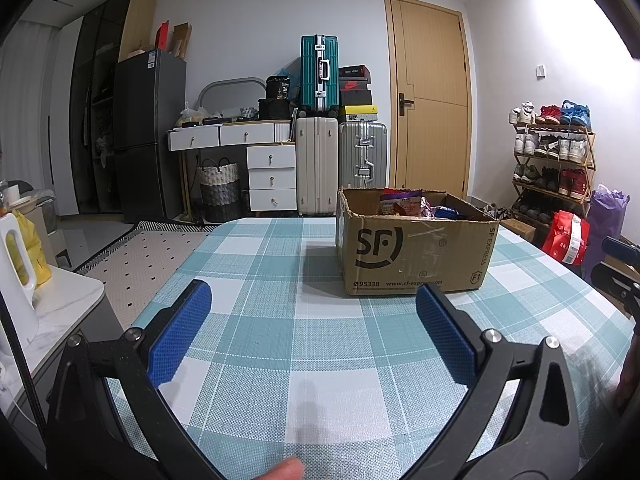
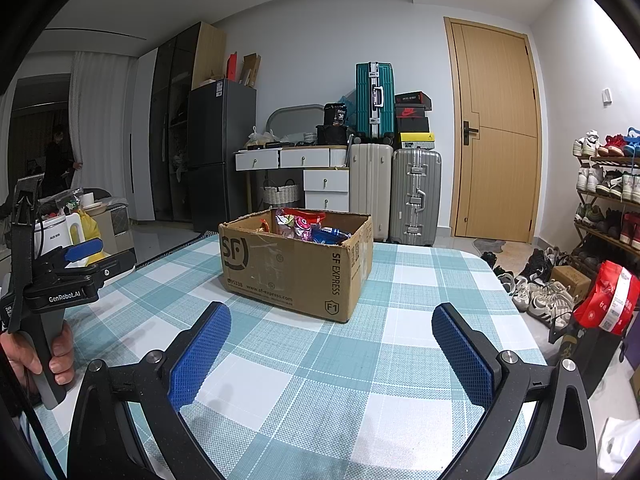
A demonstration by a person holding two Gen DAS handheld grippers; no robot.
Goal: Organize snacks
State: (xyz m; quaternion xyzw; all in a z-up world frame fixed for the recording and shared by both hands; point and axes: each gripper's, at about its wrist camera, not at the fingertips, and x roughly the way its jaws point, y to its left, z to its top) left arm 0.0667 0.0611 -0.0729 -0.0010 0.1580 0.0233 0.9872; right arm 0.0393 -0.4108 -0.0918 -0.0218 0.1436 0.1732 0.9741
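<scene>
Cardboard box (image 2: 294, 264) (flaps open) holds snack packets (image 2: 298, 224); left tongs (image 1: 312, 300) and right tongs (image 2: 332, 320) spread, empty.

Even, bright ceiling light; soft shadow left of the box (image 1: 416, 256); sharp focus, fisheye bending and black corners.

The box (image 1: 416, 248) walls hide most of the snacks (image 1: 402, 202); only their tops show, and their labels are too small to read. In the right wrist view the left gripper (image 2: 82, 250) is partly cut by the picture's edge, and its jaws cannot be judged there. The hand (image 2: 48, 354) holding it is also cut off. At the bottom of the left wrist view only a fingertip (image 1: 286, 469) shows, blurred.
</scene>
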